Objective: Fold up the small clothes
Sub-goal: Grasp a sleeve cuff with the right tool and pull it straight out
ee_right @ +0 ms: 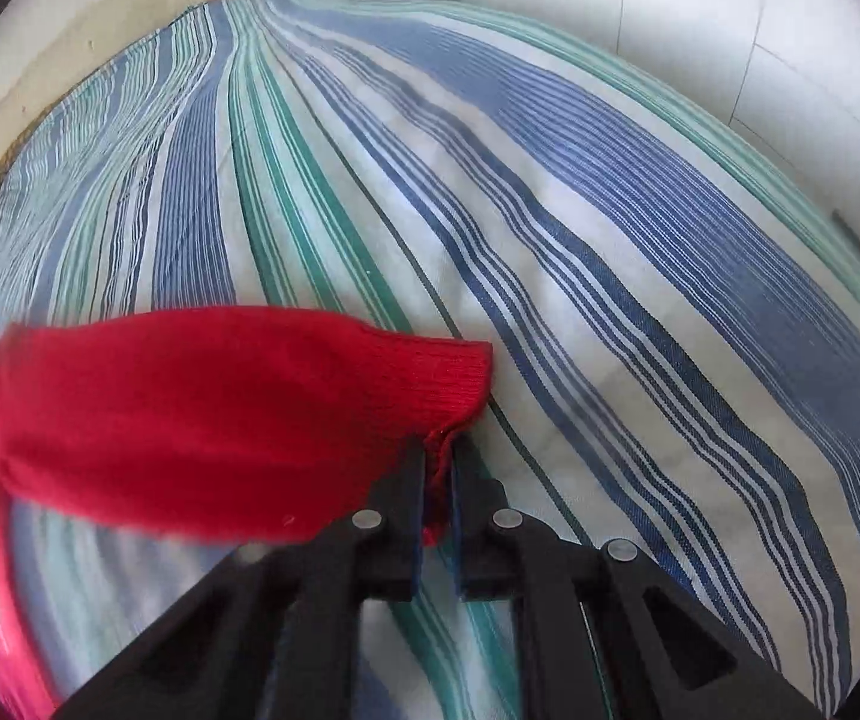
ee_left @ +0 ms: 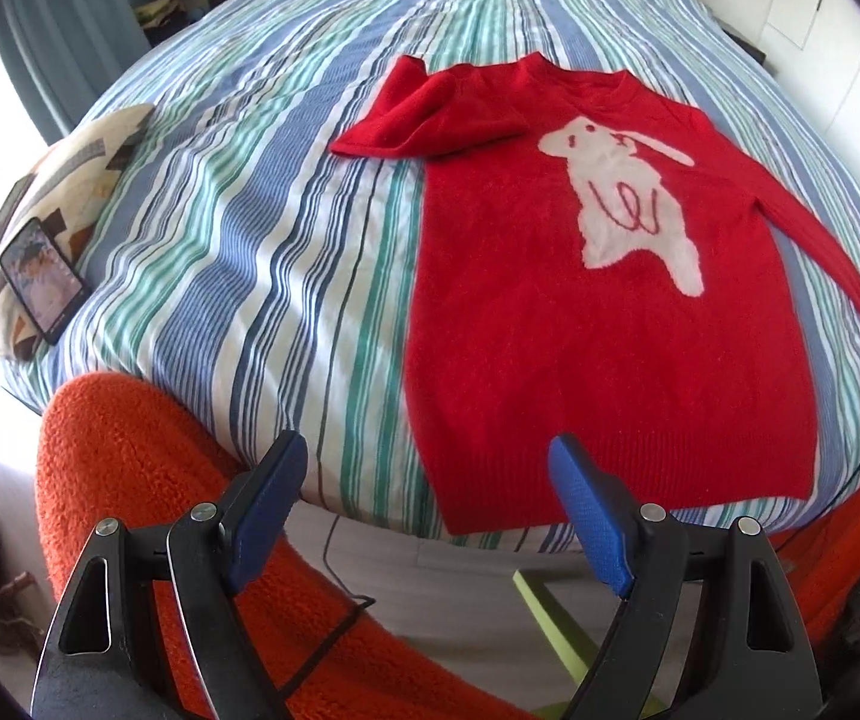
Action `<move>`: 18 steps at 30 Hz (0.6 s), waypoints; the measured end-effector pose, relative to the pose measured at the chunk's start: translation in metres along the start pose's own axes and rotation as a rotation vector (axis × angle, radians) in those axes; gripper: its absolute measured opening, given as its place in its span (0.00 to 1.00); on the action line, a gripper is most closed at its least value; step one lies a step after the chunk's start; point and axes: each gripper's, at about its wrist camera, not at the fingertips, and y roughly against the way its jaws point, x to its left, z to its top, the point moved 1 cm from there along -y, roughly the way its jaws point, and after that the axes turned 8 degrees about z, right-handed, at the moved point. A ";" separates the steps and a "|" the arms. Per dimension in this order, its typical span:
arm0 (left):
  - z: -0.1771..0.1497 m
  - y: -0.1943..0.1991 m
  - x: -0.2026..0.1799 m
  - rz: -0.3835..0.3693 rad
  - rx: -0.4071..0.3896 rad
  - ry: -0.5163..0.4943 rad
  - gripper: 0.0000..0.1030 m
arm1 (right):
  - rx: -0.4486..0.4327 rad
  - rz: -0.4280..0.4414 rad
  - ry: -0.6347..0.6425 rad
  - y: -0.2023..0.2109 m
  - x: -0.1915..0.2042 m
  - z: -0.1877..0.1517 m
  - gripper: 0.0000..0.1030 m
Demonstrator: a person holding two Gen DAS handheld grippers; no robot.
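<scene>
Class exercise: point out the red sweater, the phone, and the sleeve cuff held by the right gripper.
red sweater [ee_left: 490, 324]: left wrist view, plain body.
phone [ee_left: 40, 282]: left wrist view, screen.
sleeve cuff [ee_right: 448, 384]: right wrist view, ribbed edge above the right gripper [ee_right: 437, 480].

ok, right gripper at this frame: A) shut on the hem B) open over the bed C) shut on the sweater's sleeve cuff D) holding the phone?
C: in the right wrist view the right gripper is closed with the ribbed sleeve cuff of the red sweater pinched between its fingers.
</scene>
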 end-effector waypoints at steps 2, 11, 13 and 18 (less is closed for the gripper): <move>0.000 0.001 0.006 0.021 -0.013 0.003 0.82 | 0.017 0.017 -0.003 0.007 -0.007 0.005 0.17; 0.012 -0.021 0.008 0.023 0.024 0.013 0.82 | -0.088 0.237 -0.027 0.069 0.003 0.024 0.32; 0.024 -0.015 0.004 0.022 0.007 -0.032 0.82 | -0.047 0.269 0.045 0.055 0.031 0.021 0.35; 0.062 0.013 0.021 0.103 -0.125 -0.134 0.92 | 0.048 0.146 0.027 -0.003 0.019 -0.011 0.23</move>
